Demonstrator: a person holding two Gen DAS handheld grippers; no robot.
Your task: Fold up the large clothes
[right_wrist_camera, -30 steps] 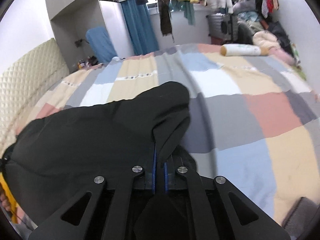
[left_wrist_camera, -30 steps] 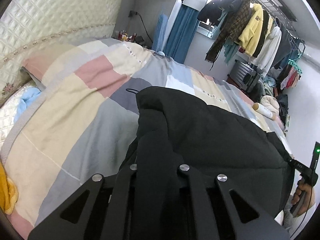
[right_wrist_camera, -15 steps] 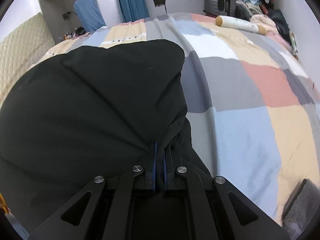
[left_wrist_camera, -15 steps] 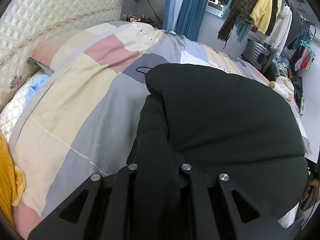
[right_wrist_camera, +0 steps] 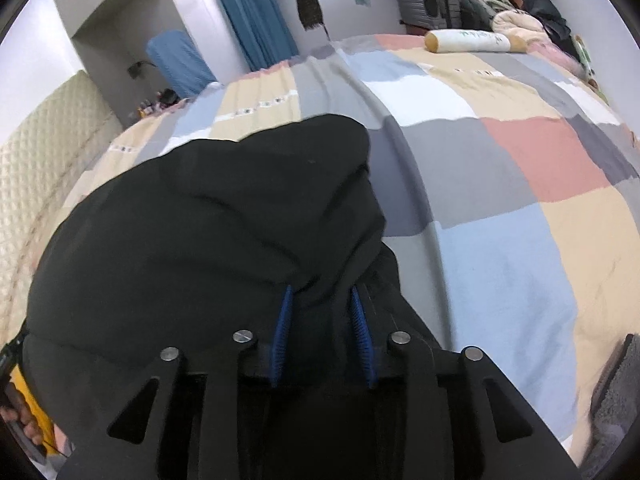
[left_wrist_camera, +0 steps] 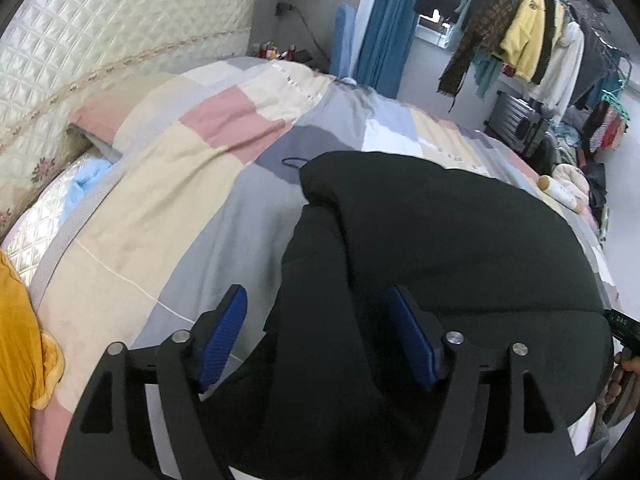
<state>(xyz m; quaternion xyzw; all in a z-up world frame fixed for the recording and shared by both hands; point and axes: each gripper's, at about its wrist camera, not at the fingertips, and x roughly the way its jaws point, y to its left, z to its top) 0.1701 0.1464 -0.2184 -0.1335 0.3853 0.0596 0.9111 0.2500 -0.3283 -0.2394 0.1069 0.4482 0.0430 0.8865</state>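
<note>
A large black padded jacket [left_wrist_camera: 448, 248] lies folded over on the patchwork quilt [left_wrist_camera: 168, 200] of the bed. It also shows in the right wrist view [right_wrist_camera: 208, 232]. My left gripper [left_wrist_camera: 316, 312] is open, its blue pads [left_wrist_camera: 224, 332] wide apart on either side of the jacket's near left edge. My right gripper [right_wrist_camera: 322, 312] is open by a smaller gap, with the jacket's near right edge bunched between its blue pads [right_wrist_camera: 284, 320].
A quilted headboard [left_wrist_camera: 100, 40] and pillows [left_wrist_camera: 96, 120] stand at the left. A yellow garment [left_wrist_camera: 20, 340] lies at the bed's near left. A clothes rack [left_wrist_camera: 532, 40] and suitcase [right_wrist_camera: 428, 0] stand beyond the bed. A bolster [right_wrist_camera: 468, 40] lies at its far side.
Both grippers have opened and let go of the jacket edge. The jacket has been laid down over itself on the quilt.
</note>
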